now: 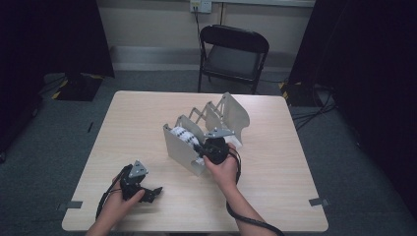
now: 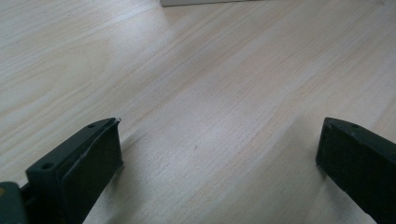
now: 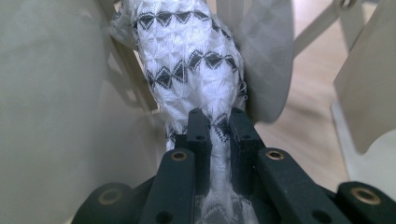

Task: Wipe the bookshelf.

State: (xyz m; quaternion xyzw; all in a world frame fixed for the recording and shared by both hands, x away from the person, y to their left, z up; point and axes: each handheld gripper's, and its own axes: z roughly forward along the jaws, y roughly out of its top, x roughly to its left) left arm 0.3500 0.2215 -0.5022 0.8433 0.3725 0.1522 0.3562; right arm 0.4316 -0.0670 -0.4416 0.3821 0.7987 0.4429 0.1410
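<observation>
The white cloth with black diamonds (image 3: 191,70) sits in the front slot of the grey folding rack (image 1: 179,147), and my right gripper (image 3: 215,123) pinches it tight, I think to pull it out. At about eight o'clock from the rack, my left gripper (image 1: 153,191) waits on the table (image 1: 275,196), jaws wide apart and empty, out of the way.

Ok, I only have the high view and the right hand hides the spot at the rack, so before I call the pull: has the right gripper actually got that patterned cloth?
Observer: Yes. In the right gripper view, the right gripper's fingers are pinched shut on the white cloth with black diamonds.
Operator: Good. Is the left gripper carrying anything? From above I can't tell.
Observer: No. The left gripper is open over bare table, with nothing between its fingers.
</observation>
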